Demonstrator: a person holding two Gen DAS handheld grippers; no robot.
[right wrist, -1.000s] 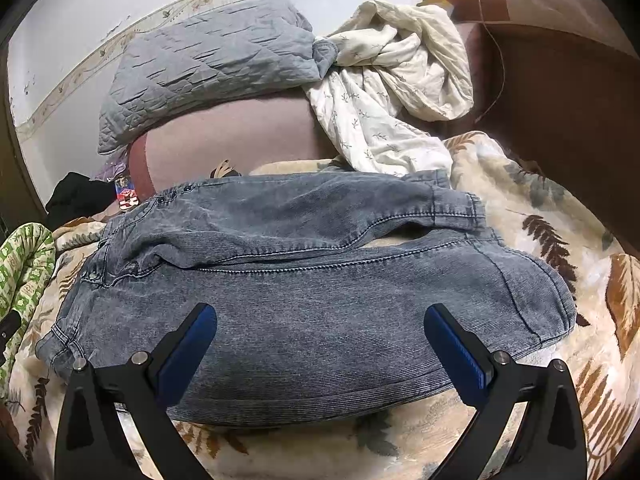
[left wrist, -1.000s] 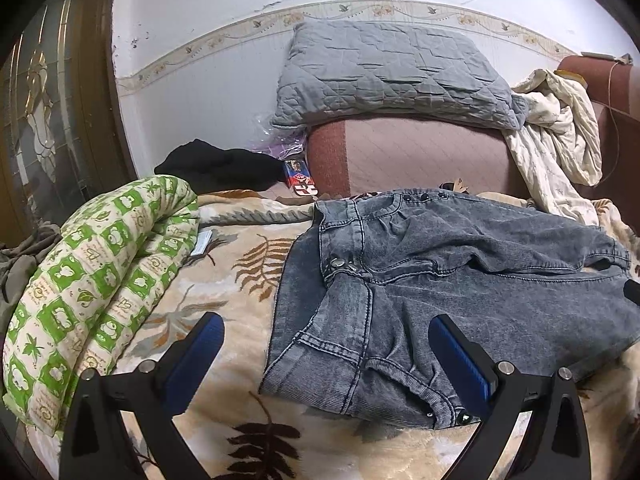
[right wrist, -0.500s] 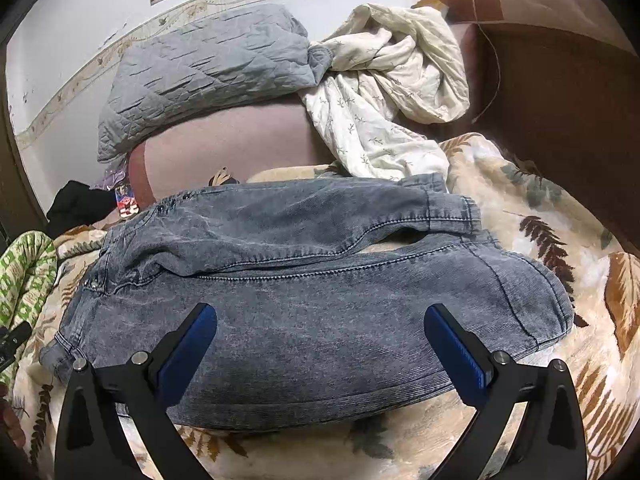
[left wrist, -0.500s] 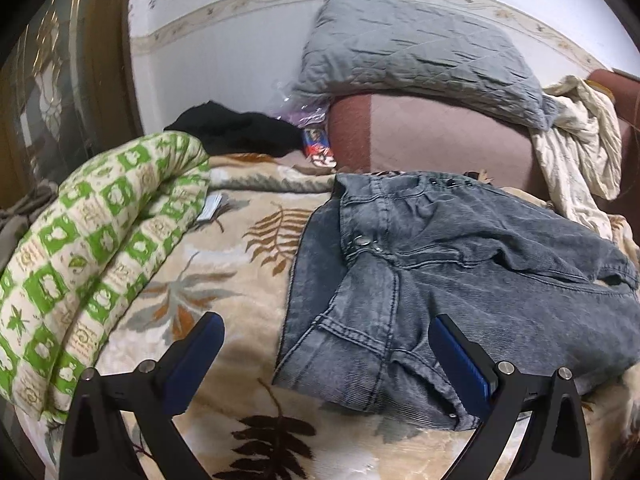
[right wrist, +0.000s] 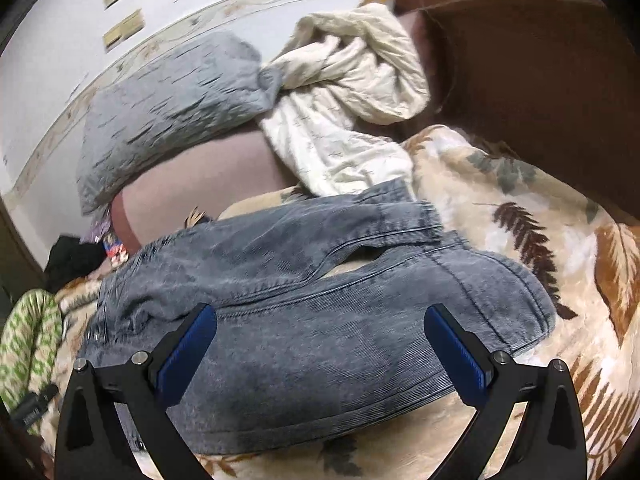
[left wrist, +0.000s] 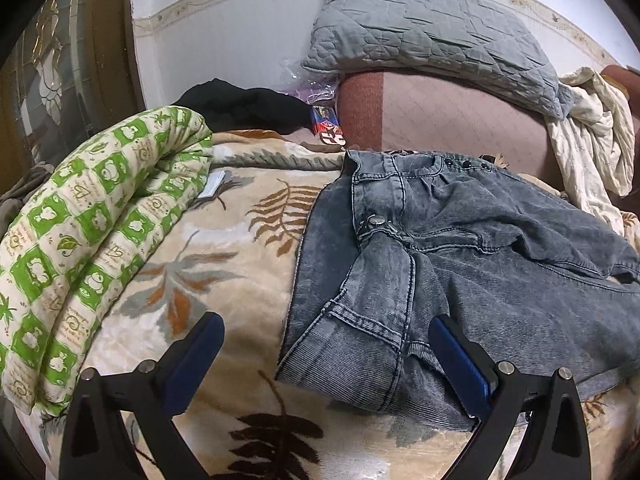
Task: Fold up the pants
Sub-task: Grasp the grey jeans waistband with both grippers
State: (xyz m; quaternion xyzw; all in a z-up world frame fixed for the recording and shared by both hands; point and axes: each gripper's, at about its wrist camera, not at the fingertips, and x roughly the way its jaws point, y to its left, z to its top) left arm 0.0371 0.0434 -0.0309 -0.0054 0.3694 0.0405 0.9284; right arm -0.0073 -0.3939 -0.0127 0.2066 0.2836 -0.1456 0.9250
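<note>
Underneath, leaf-print blanket [left wrist: 224,280], white wall [left wrist: 240,48].

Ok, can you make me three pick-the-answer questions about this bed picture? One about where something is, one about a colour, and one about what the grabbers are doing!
1. Where does the grey pillow lie?
A. On the pink cushion by the wall
B. On top of the pants
C. On the floor

2. What colour is the rolled quilt beside the pants?
A. Red and black
B. Green and white
C. Plain blue

3. What are the left hand-held gripper and right hand-held gripper doing?
A. Both shut on the pants
B. One holds the pillow
C. Both open, holding nothing

Answers:
1 A, the pillow rests along the cushion's top.
2 B, it shows green squares on white.
3 C, the blue pads stand wide apart with no cloth pinched.
</note>
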